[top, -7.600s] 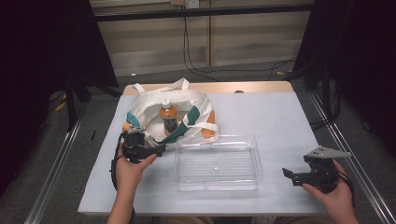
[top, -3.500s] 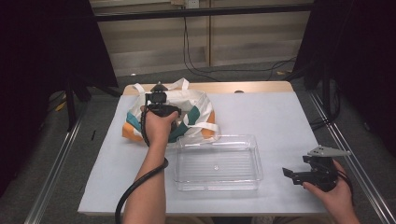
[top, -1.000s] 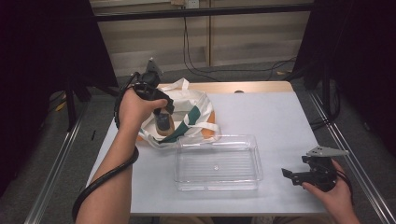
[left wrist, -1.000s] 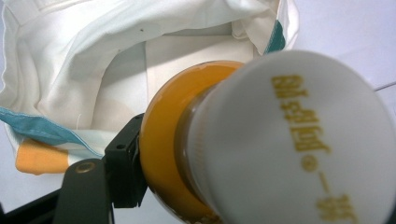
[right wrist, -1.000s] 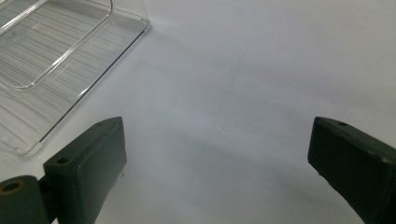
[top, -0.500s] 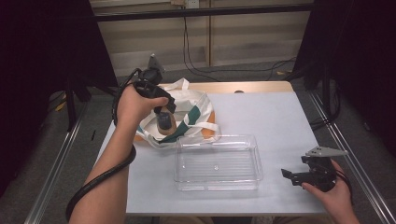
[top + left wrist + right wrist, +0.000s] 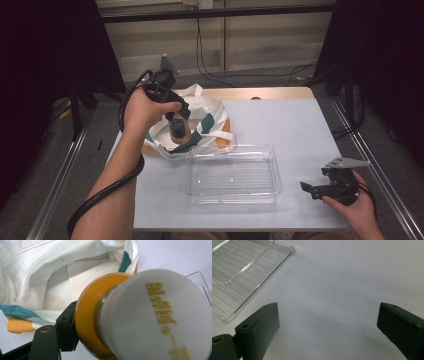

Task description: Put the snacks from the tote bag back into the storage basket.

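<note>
At the left of the high view, my left hand-held gripper (image 7: 176, 116) has come up and back toward me since a moment ago, and the bottle (image 7: 177, 131) has come with it. It hangs just above the mouth of the white cloth bag (image 7: 210, 112) in the upper left of the frame, lifted clear of the spot deep in the bag where it stood upright seconds ago. In the left gripper view my jaws are closed on the bottle's neck: the white cap (image 7: 160, 315) looms at the right of that frame, the orange collar (image 7: 86, 327) sits behind it, and one black jaw presses against the collar's left edge. I can't see the other jaw behind the cap. The open bag lies beyond, at the upper left of that picture.

So I judge the pick done, and the carry is what's left. The clear plastic tray (image 7: 232, 172) sits empty in the middle of the high view, just in front of the bag on the counter (image 7: 290, 125). It looks like the natural place to set the bottle down. I should mind the bag's handles, which loop near the tray's far rim.

At the lower right, my right hand-held gripper (image 7: 320, 190) has not moved. It rests low over the counter with jaws spread wide and nothing between them. In the right gripper view a corner of the tray (image 7: 249, 272) shows at the upper left.
</note>
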A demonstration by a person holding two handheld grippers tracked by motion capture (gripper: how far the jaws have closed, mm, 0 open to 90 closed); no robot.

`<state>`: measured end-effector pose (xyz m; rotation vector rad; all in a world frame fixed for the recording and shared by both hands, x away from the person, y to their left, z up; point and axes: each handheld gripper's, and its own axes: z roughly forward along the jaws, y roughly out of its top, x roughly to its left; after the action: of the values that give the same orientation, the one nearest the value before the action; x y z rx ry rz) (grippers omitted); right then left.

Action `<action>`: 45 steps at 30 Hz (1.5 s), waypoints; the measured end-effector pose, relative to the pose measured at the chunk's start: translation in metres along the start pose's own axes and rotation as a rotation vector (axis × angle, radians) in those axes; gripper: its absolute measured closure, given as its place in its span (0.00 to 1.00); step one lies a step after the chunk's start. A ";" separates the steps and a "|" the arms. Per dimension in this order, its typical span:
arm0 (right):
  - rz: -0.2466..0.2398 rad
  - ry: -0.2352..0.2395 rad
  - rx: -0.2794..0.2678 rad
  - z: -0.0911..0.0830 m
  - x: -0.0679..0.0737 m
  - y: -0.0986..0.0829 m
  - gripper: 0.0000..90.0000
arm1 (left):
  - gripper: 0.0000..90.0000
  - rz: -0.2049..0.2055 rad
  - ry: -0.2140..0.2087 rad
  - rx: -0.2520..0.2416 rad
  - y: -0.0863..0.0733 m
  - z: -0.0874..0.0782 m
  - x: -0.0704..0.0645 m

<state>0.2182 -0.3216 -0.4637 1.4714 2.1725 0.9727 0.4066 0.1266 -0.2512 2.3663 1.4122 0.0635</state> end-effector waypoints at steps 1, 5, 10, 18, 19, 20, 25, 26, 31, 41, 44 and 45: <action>0.000 0.001 -0.001 0.000 0.000 0.000 0.05 | 0.34 0.002 0.002 0.001 0.000 -0.001 -0.001; 0.000 0.001 0.000 0.000 0.000 0.000 0.05 | 0.34 0.019 -0.006 0.011 0.002 -0.005 -0.005; -0.002 -0.002 -0.001 0.000 0.000 0.000 0.05 | 0.34 0.026 -0.007 0.010 0.003 -0.007 -0.010; -0.002 0.003 -0.002 0.000 0.001 0.001 0.05 | 0.34 0.039 -0.024 0.010 0.002 -0.007 -0.014; 0.000 0.004 -0.001 0.000 0.001 0.001 0.05 | 0.34 0.040 -0.028 0.008 0.002 -0.007 -0.015; 0.000 0.004 -0.001 0.000 0.001 0.001 0.05 | 0.34 0.046 -0.023 0.011 0.002 -0.007 -0.015; -0.006 0.007 0.008 0.000 0.001 0.001 0.05 | 0.34 0.054 -0.022 0.033 0.000 -0.006 -0.018; -0.006 0.007 0.008 0.000 0.001 0.001 0.05 | 0.34 0.055 -0.025 0.035 -0.001 -0.005 -0.019; -0.002 0.009 0.008 0.001 0.002 0.001 0.05 | 0.34 0.073 -0.027 0.050 -0.001 -0.004 -0.022; -0.005 0.010 0.011 0.001 0.002 0.000 0.05 | 0.34 0.085 -0.049 0.075 -0.003 0.001 -0.029; -0.005 0.010 0.010 0.001 0.002 0.000 0.05 | 0.34 0.092 -0.055 0.079 -0.004 0.004 -0.030; -0.005 0.010 0.010 0.001 0.002 0.000 0.05 | 0.34 0.092 -0.058 0.081 -0.004 0.005 -0.031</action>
<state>0.2182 -0.3195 -0.4637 1.4671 2.1900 0.9712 0.3895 0.1004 -0.2525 2.4776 1.3020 -0.0385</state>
